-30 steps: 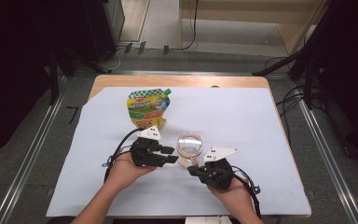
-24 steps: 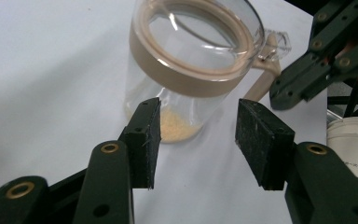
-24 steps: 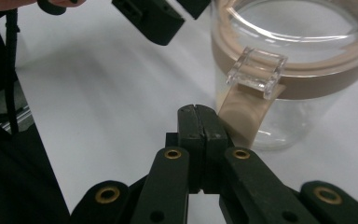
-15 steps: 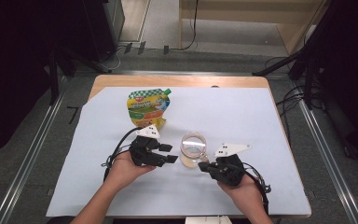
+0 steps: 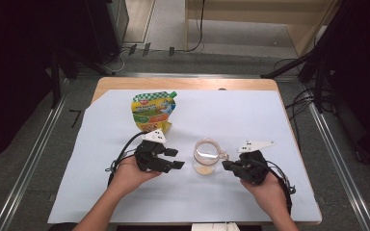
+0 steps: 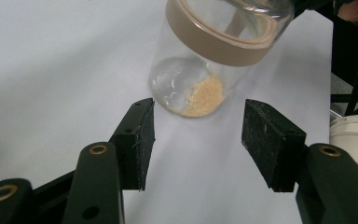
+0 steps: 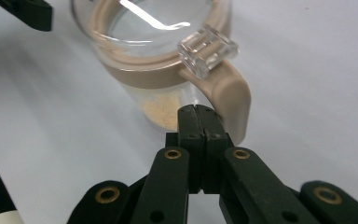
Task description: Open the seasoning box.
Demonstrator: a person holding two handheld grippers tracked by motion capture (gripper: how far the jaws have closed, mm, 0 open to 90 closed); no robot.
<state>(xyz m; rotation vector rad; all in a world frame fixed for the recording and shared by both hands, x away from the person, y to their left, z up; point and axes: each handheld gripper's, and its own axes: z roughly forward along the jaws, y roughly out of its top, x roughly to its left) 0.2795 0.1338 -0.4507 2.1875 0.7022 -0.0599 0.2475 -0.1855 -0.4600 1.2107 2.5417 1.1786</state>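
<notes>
Jar in the middle, a gripper on each side, pouch at the back

So the jar (image 5: 206,156) sits upright on the sheet (image 5: 250,120) that covers most of the table (image 5: 188,83), toward the person's edge. The left gripper (image 5: 175,159) is just to its left, the right gripper (image 5: 226,165) just to its right, close to the latch (image 7: 208,49) sticking out that side. A bit of powder (image 6: 204,96) lies in the jar's bottom. The pouch (image 5: 152,111) lies flat farther back, behind the left gripper.

A clear glass jar (image 5: 206,156) with a tan lid band and clasp stands upright mid-surface, holding a little tan powder (image 6: 204,95) at its bottom.
</notes>
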